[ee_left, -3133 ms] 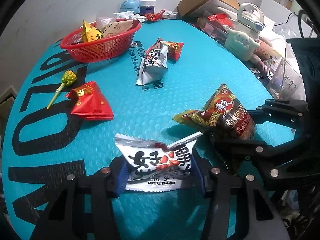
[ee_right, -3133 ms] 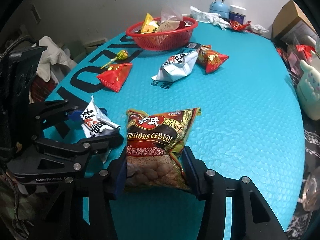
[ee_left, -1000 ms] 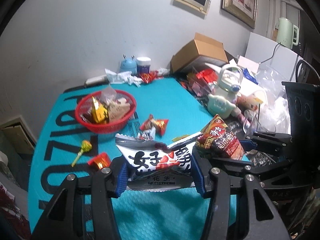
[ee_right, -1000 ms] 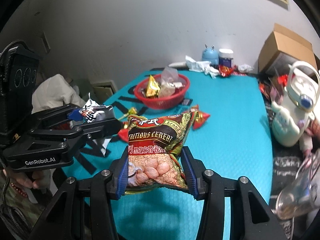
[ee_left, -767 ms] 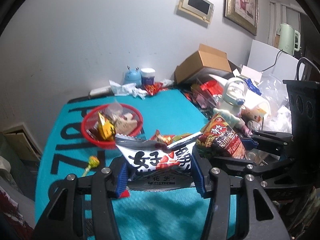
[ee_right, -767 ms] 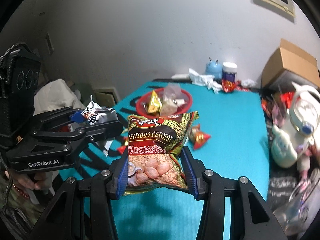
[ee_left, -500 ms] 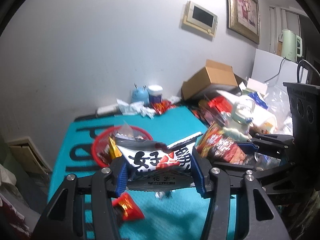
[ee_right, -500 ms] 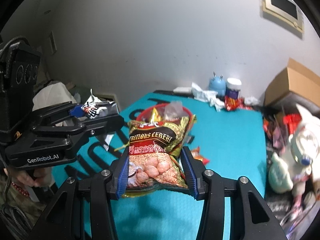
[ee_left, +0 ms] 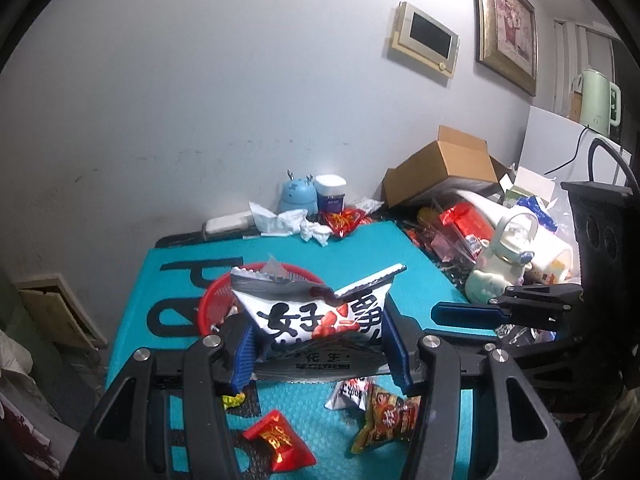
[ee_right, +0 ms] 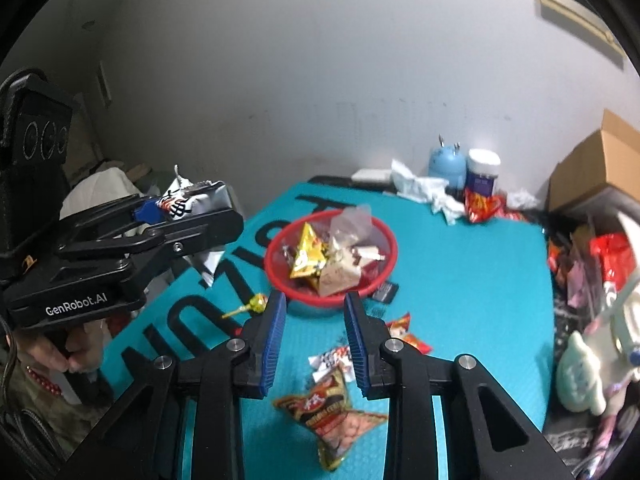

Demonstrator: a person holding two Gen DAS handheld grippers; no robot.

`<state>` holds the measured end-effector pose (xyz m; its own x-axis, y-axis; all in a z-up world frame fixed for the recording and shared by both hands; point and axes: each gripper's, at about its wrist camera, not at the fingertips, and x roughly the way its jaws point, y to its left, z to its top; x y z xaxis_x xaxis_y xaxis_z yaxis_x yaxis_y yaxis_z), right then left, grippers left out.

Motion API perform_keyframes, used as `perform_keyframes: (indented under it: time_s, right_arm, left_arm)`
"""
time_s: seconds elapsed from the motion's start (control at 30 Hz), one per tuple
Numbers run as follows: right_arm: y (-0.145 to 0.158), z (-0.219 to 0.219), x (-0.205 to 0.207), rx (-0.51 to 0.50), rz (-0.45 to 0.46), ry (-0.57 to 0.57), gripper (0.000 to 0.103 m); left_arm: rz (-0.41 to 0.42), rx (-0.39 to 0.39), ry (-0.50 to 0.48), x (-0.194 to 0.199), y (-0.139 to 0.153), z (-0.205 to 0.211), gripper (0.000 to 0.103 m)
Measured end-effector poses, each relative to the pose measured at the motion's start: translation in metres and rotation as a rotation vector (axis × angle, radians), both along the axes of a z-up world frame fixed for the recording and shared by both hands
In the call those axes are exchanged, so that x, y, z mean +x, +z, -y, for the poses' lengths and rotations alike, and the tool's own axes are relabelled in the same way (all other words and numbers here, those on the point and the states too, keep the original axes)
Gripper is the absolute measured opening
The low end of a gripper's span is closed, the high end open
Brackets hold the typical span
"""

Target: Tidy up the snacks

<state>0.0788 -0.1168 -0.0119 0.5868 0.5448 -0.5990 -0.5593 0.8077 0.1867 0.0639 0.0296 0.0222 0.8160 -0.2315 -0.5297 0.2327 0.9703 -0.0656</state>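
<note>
The left gripper [ee_left: 320, 344] clamps a white packet [ee_left: 316, 316], which hides much of the red basket [ee_right: 390, 248] in its view. The right gripper [ee_right: 314, 340] is empty, jaws narrow with a bare gap. The cereal bag [ee_right: 334, 416] lies blurred on the teal mat [ee_right: 460, 280] below, partly behind the fingers.

Dim cool indoor light, strong fisheye bending, black corner vignettes, right wrist view motion-blurred

Cereal bag [ee_right: 334, 420] flat on mat, tilted
</note>
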Motion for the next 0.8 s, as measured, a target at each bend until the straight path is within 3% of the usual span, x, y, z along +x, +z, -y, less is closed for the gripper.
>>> perform_keyframes:
  time_s: [0.1,0.47,0.8]
  right_arm:
    - [-0.008,0.002,-0.002,-0.009,-0.035,-0.005,0.045]
    - [-0.032,0.013,-0.023,-0.03,-0.091,-0.028,0.056]
    - [-0.059,0.02,-0.038,-0.051,-0.136,-0.063,0.059]
  left_arm:
    - [-0.027,-0.007,-0.009,-0.004,-0.009,0.002,0.052]
    - [-0.124,-0.032,-0.027,-0.026,-0.039,0.015,0.052]
    - [-0.207,-0.039,-0.02,-0.042,-0.07,0.021,0.052]
